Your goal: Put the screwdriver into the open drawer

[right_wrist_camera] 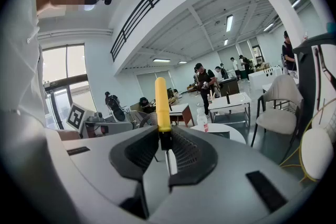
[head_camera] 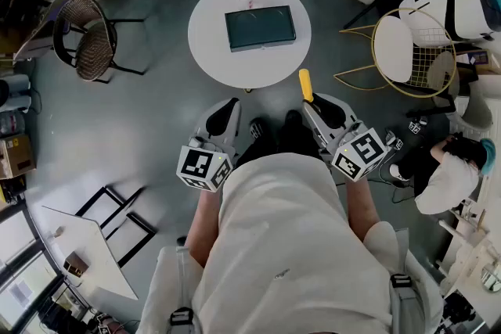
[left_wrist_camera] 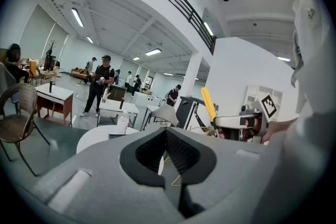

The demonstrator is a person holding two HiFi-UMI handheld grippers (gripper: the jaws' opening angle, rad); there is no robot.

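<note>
Screwdriver (head_camera: 306,85), yellow-handled, clamped in right gripper (head_camera: 315,110) at frame centre, left gripper (head_camera: 227,112) closed on nothing; pickup done, carry and drop into drawer remain, no drawer clearly seen.

Head view: even, diffuse overhead light, moderately bright. The grey floor (head_camera: 156,121) reads paler toward twelve o'clock. Shadows under the wicker chair (head_camera: 82,39) are soft and faint. The white round table (head_camera: 211,27) sits near clipping. Heavy barrel distortion bends the rim.

Both gripper views: fisheye, black vignette at every corner. Ceiling strip lights (left_wrist_camera: 77,17) glare at ten o'clock in the left gripper view and at one o'clock in the right. A window (right_wrist_camera: 63,76) washes pale at nine. The screwdriver (right_wrist_camera: 161,105) stays crisp; the near foreground appears slightly soft.
</note>
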